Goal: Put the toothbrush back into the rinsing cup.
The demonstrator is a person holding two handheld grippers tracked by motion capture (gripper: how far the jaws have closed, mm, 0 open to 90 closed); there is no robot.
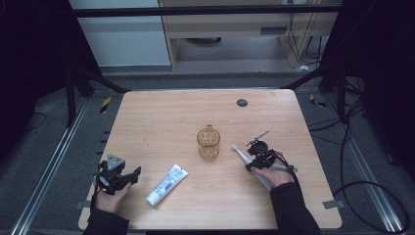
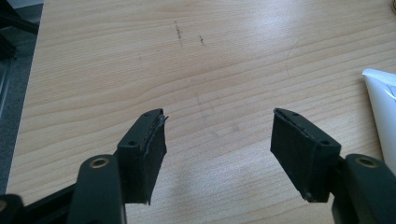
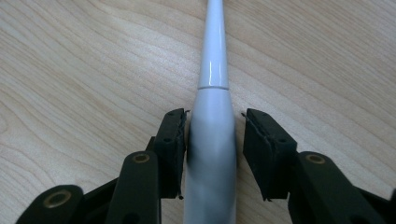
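A white electric toothbrush [image 1: 241,153] lies on the wooden table [image 1: 161,117], right of centre, with its head toward the amber cup [image 1: 208,143]. My right gripper [image 1: 253,163] straddles its handle [image 3: 212,154]. There the left pad [image 3: 175,140] touches the handle, while the right pad [image 3: 264,144] stands a narrow gap off it, so the handle is not clamped. My left gripper [image 1: 133,175] rests at the front left, and in its own view its jaws [image 2: 217,135] are wide open over bare wood. A white and blue toothpaste tube [image 1: 166,185] lies just right of it, its edge [image 2: 384,102] at the frame's side.
A small black round disc [image 1: 242,103] sits near the table's far edge. Black frame bars and cables surround the table, with dark floor on both sides. Bare wood stretches across the far half of the table.
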